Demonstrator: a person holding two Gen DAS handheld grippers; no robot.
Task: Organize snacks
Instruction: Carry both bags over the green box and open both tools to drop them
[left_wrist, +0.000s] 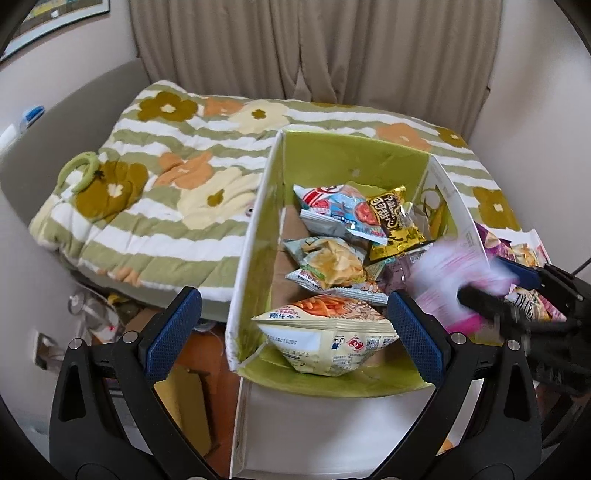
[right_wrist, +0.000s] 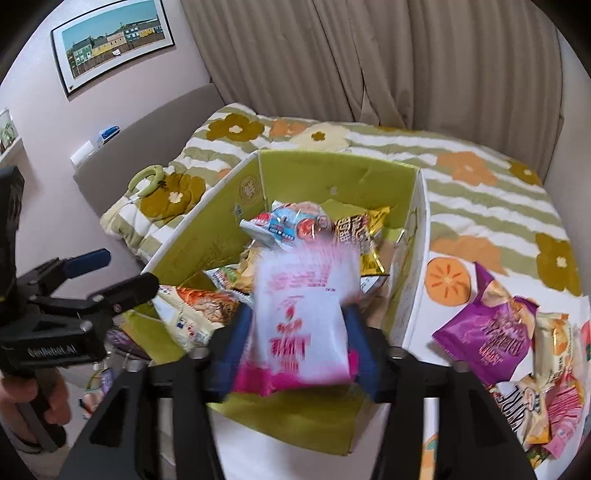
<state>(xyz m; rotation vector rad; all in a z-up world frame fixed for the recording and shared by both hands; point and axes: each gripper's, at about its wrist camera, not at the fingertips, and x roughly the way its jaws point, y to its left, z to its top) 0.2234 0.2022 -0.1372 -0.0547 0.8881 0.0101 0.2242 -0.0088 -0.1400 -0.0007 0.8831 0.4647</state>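
Observation:
A cardboard box, green inside and white outside, stands on a flowered bedcover and holds several snack bags. My left gripper is open wide over the box's near left corner. Nothing is between its pads; a cream snack bag lies below them in the box. My right gripper hangs over the near right part of the box. A blurred pink-and-white snack bag is between its blue pads, with the jaws apart at the bag's sides.
More snacks lie loose on the bedcover right of the box, among them a purple bag and orange and pink packs. A green ring rests on the cover to the left. Curtains hang behind. A hand holds the left gripper.

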